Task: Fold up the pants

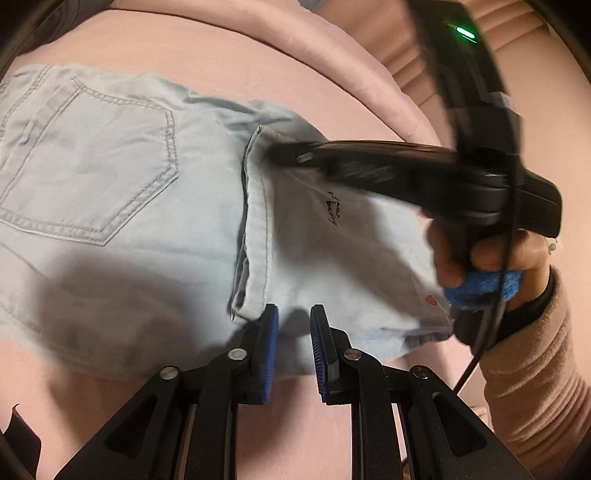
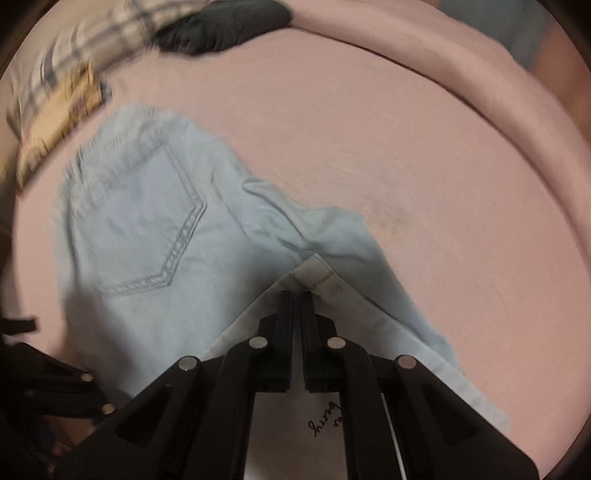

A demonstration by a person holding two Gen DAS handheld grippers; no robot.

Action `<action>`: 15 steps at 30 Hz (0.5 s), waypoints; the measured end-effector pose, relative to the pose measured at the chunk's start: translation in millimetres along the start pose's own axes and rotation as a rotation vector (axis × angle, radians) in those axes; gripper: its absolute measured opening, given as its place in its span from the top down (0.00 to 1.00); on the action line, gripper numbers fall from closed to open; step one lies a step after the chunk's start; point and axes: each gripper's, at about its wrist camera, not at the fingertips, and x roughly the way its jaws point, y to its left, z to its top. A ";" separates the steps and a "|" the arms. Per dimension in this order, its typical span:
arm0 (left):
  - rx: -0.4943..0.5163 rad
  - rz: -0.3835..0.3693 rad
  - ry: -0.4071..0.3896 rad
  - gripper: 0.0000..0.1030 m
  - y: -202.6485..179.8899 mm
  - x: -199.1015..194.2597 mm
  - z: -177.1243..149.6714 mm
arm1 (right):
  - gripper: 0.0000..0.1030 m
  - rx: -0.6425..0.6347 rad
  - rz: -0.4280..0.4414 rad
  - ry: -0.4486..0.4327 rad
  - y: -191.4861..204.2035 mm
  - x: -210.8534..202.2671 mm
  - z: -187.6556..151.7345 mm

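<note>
The pants lie pocket-up on the pink bed, a leg folded over at 3 o'clock. The left tool stands narrowly apart over the cloth edge. The right tool is pressed together on the folded corner.

Motion blur smears the right hand-held gripper in the left wrist view, its tips indistinct against the pants. A plaid cloth and yellow packet blur at the right view's edge.
</note>
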 end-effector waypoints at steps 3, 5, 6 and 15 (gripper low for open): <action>0.025 0.011 0.001 0.82 -5.5 -2.9 0.1 | 0.93 0.039 0.008 -0.075 -15.0 -30.3 -8.7; 0.022 0.015 0.008 0.82 -4.8 0.7 0.6 | 0.93 0.059 0.038 -0.107 -20.5 -44.6 -13.3; 0.002 0.008 0.009 0.82 -2.6 2.6 1.0 | 0.93 0.062 0.043 -0.123 -21.5 -47.2 -11.9; 0.026 0.042 0.012 0.80 -7.9 -9.1 -3.3 | 0.94 0.130 0.067 -0.068 -12.7 -7.3 -13.8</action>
